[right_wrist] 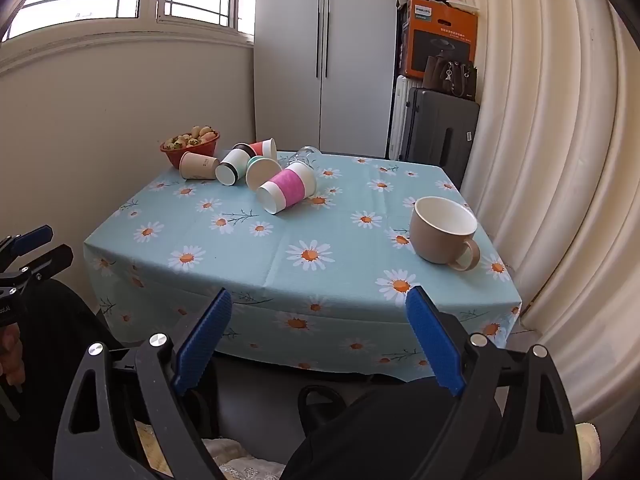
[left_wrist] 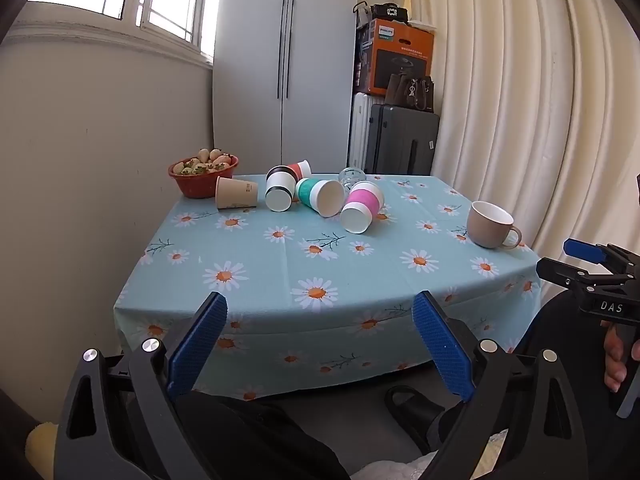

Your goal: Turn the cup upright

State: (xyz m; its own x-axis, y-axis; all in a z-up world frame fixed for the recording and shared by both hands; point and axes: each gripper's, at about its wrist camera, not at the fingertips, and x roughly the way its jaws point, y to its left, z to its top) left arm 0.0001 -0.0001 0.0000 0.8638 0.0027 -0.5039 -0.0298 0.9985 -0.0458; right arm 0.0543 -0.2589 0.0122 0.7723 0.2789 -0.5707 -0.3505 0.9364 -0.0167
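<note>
Several paper cups lie on their sides at the far left of the table: a tan cup (left_wrist: 236, 193) (right_wrist: 198, 165), a black-banded cup (left_wrist: 280, 188) (right_wrist: 234, 166), a red cup (left_wrist: 301, 168) (right_wrist: 265, 147), a teal cup (left_wrist: 320, 196) (right_wrist: 263, 171) and a pink cup (left_wrist: 362, 206) (right_wrist: 288, 192). A clear glass (left_wrist: 352, 177) (right_wrist: 306, 155) lies behind them. A beige mug (left_wrist: 492, 224) (right_wrist: 444, 232) stands upright at the right. My left gripper (left_wrist: 320, 340) and my right gripper (right_wrist: 320, 336) are open and empty, in front of the table's near edge.
A red bowl of strawberries (left_wrist: 203, 174) (right_wrist: 191, 145) sits at the far left corner. The table wears a blue daisy cloth (left_wrist: 300, 264) (right_wrist: 304, 240). A white cupboard, suitcases and boxes stand behind. A curtain hangs at the right. My legs and a slipper are below.
</note>
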